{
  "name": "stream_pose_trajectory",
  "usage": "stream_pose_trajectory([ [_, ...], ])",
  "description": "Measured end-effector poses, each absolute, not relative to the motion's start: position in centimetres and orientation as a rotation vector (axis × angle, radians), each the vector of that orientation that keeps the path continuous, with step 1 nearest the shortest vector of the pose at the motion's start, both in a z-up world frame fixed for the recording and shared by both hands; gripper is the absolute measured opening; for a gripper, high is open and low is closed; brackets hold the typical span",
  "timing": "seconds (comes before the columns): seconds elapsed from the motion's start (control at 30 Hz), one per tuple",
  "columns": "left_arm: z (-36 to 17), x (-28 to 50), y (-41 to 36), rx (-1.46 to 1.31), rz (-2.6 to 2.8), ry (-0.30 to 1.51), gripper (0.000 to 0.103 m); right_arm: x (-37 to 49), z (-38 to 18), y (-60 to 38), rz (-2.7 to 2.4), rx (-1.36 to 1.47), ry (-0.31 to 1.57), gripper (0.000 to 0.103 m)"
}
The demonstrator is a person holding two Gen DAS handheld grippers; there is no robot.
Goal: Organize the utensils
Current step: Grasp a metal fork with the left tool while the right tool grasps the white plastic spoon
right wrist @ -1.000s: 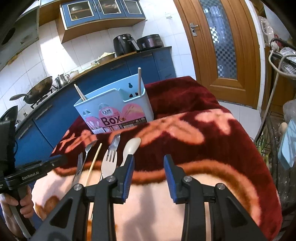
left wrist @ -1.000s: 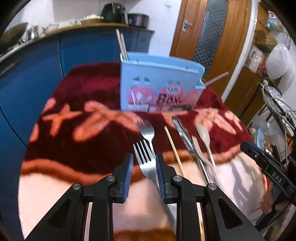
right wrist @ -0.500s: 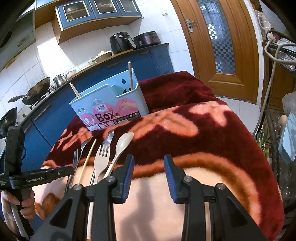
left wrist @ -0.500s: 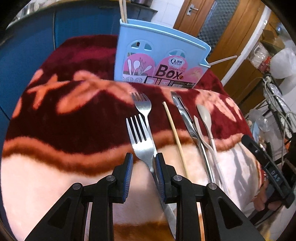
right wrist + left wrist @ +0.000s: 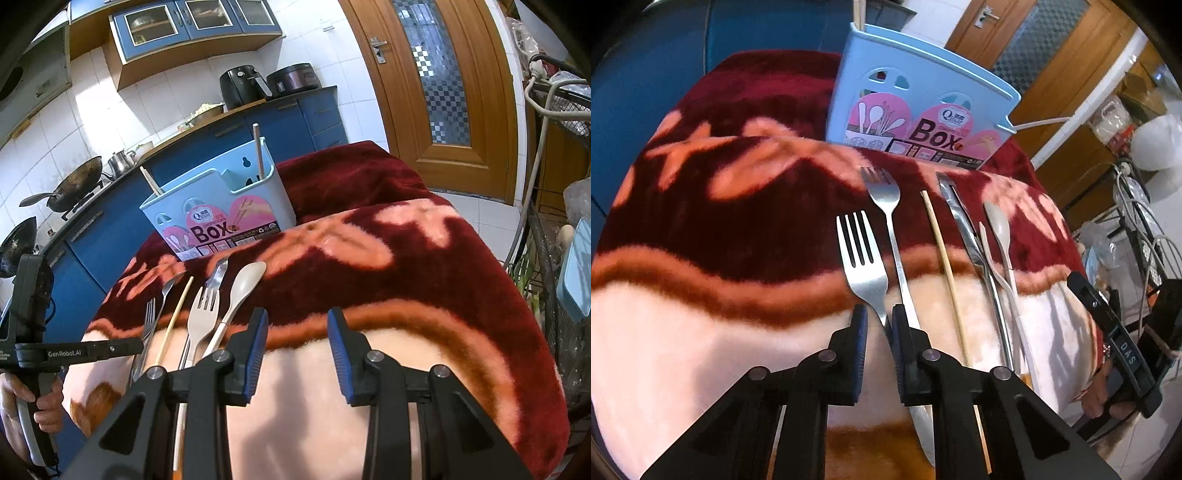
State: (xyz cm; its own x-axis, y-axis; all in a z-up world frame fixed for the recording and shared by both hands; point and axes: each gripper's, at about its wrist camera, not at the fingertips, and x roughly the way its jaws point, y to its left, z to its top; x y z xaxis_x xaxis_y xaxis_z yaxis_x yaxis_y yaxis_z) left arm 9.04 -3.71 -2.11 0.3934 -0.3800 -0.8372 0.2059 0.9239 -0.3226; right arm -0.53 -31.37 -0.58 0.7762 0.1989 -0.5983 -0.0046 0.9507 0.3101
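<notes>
Several utensils lie in a row on the red and pink blanket (image 5: pixel 701 221). My left gripper (image 5: pixel 877 314) points down at the nearest metal fork (image 5: pixel 862 258). Its jaws are closing around the fork's thin handle, and a slit still shows beside the left pad. A second metal fork (image 5: pixel 886 192), a wooden chopstick (image 5: pixel 942 254), a metal utensil (image 5: pixel 964 229) and a beige plastic spoon (image 5: pixel 997 225) lie to the right. Behind them stands the light blue utensil box (image 5: pixel 221 206) with chopsticks in it. My right gripper (image 5: pixel 295 325) hangs open over bare blanket, right of the beige spoon (image 5: pixel 247 284) and beige fork (image 5: pixel 201 314).
Blue kitchen cabinets (image 5: pixel 280 125) with a wok (image 5: pixel 74 181) and appliances run behind the table. A wooden door (image 5: pixel 436 92) is at the back right. A wire rack (image 5: pixel 554 295) with bags stands close to the table's right edge. A hand (image 5: pixel 40 398) grips the left tool's handle.
The left gripper has tipped further down toward the blanket and its jaws have narrowed around the nearest fork's handle. The right gripper has kept its place and opening.
</notes>
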Motion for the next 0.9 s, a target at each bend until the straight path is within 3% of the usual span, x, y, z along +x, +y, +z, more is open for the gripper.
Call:
stream_pose_trajectory([
  [0.37, -2.2, 10.6, -4.1, -0.148, -0.392, 1.235, 0.015, -0.6, -0.2, -31.2, 0.132, 0.294, 0.683, 0.037],
  [0.53, -2.3, 11.7, -4.2, -0.166, -0.398, 1.286, 0.011, -0.1, -0.2, -30.5, 0.163, 0.298, 0.720, 0.037],
  [0.9, -1.8, 10.6, -1.7, -0.210, -0.410, 1.167, 0.004, 1.2, 0.5, -28.7, 0.215, 0.230, 0.834, 0.038],
])
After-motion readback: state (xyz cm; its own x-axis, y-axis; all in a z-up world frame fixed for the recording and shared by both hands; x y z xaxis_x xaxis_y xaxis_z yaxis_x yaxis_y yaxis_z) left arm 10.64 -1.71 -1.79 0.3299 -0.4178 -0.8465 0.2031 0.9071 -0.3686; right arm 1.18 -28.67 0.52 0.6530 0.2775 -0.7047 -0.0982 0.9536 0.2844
